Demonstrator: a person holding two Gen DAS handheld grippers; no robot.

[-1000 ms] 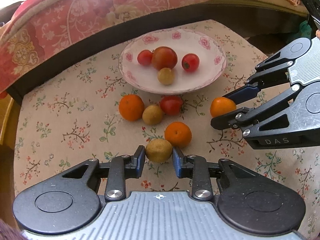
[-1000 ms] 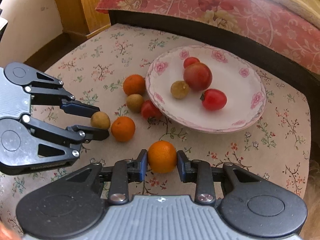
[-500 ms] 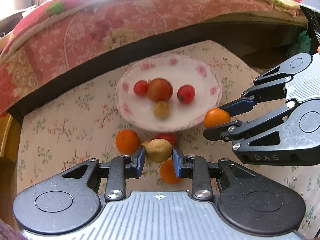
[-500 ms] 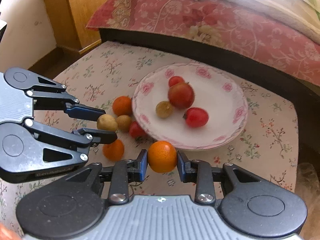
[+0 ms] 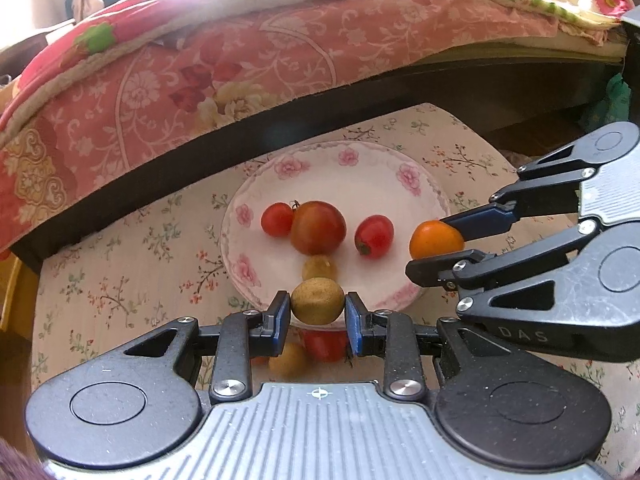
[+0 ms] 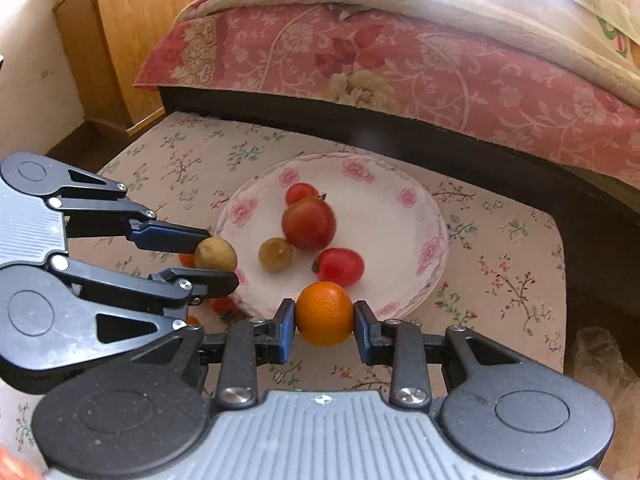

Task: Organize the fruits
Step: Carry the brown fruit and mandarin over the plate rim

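My left gripper (image 5: 317, 307) is shut on a small brown-green fruit (image 5: 317, 305), held in the air over the near rim of the white floral plate (image 5: 352, 164). My right gripper (image 6: 324, 319) is shut on an orange (image 6: 325, 313), also lifted at the plate's near edge. Each gripper shows in the other's view: the right one with its orange (image 5: 435, 239), the left one with its brown fruit (image 6: 215, 254). On the plate lie a large red-brown tomato (image 5: 318, 227), two small red tomatoes (image 5: 277, 219) (image 5: 374, 236) and a small brown fruit (image 5: 319, 267).
On the flowered tablecloth (image 5: 120, 248) below my left gripper lie a red tomato (image 5: 324, 345) and a brown fruit (image 5: 287, 359), partly hidden. A bed with a pink floral cover (image 6: 400, 64) runs close behind the table. A wooden cabinet (image 6: 120, 40) stands at the back left.
Both grippers have lifted their fruits off the cloth and carried them toward the plate. The loose fruits on the cloth have slid down behind the left gripper's fingers.
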